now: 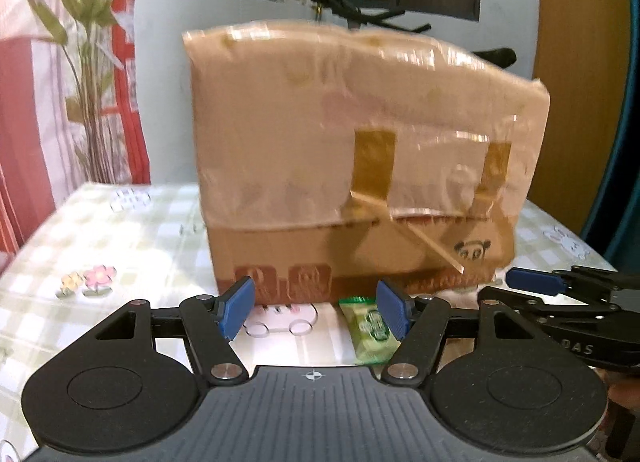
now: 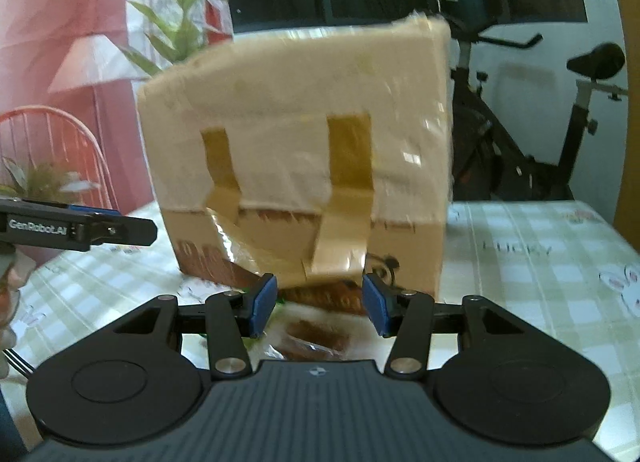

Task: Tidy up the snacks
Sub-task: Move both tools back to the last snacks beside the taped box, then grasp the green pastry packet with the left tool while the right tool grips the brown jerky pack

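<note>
I have both tools spread wide and holding nothing: the left tool (image 1: 316, 312) over a green snack packet (image 1: 370, 328), the right tool (image 2: 320, 304) over a crinkly brown wrapper (image 2: 316, 336), both beside the taped cardboard box (image 1: 360, 157). I judge slick film could slip on the glossy checked table (image 1: 120, 246).

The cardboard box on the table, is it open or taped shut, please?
Shut: the cardboard box has flaps folded down under brown tape strips.
</note>
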Motion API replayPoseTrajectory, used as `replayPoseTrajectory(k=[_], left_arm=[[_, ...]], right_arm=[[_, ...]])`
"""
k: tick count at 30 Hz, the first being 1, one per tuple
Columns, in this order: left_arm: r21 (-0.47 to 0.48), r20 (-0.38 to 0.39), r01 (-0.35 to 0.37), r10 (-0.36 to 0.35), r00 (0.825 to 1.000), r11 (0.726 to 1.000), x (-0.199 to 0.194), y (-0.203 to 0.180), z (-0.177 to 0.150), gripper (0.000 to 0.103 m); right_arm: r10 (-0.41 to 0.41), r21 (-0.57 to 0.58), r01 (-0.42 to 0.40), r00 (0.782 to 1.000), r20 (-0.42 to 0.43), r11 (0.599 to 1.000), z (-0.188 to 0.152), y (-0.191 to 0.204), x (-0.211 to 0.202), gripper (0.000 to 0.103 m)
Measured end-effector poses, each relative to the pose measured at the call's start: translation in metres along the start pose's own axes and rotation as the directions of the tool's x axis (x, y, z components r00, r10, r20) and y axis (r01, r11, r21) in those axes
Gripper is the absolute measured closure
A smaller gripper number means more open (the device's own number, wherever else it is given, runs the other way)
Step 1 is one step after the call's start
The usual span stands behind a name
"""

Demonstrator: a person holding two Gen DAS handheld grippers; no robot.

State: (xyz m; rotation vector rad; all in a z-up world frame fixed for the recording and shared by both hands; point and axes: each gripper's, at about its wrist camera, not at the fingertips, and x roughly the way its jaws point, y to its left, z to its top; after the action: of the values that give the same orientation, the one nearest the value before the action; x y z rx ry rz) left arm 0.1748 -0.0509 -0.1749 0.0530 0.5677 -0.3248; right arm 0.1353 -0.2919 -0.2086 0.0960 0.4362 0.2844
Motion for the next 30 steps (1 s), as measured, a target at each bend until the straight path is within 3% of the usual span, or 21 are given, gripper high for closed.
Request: replayPoseTrajectory(k=[10,16,17,19,20,23,30], left_arm=[[0.015,-0.102,0.062,-0.06,0.993,0.998,0.043,-0.02,-0.014,0.034],[0.037,-0.159,0.046,-0.039,0.987,0.998,0.068,-0.033,-0.022,0.034],[0.041,-0.167,0.039,-0.032,0.985,0.998,0.072,-0.033,-0.023,0.037],[0.039,-0.163,0.042,-0.036,0.986,0.998,0.072,-0.036,-0.024,0.06],[0.039,-0.162,0.051,-0.044,0.986,0.998,0.071,-0.035,-0.024,0.063],[0.067,-0.139,0.028,-0.019,0.99,0.997,0.064,-0.037,-0.027,0.064],[0.017,-0.142,-0.011,0.013,0.99,1.0,0.043,-0.017,-0.038,0.064]], right_arm=[[-0.027,-0.014,0.026,0.998,-0.061,1.0,-0.017,-0.002,0.019,0.052],[-0.035,-0.017,0.033,0.995,-0.094,0.999,-0.017,-0.002,0.025,0.052],[-0.037,-0.011,0.036,0.994,-0.103,0.999,-0.017,-0.003,0.026,0.052],[-0.039,0.002,0.039,0.992,-0.121,0.999,-0.015,-0.004,0.03,0.052],[-0.037,0.011,0.039,0.991,-0.129,0.999,-0.015,-0.006,0.031,0.052],[-0.028,0.026,0.032,0.991,-0.133,0.999,-0.015,-0.008,0.032,0.052],[0.007,0.003,-0.007,0.986,-0.169,1.0,-0.013,-0.006,0.034,0.049]])
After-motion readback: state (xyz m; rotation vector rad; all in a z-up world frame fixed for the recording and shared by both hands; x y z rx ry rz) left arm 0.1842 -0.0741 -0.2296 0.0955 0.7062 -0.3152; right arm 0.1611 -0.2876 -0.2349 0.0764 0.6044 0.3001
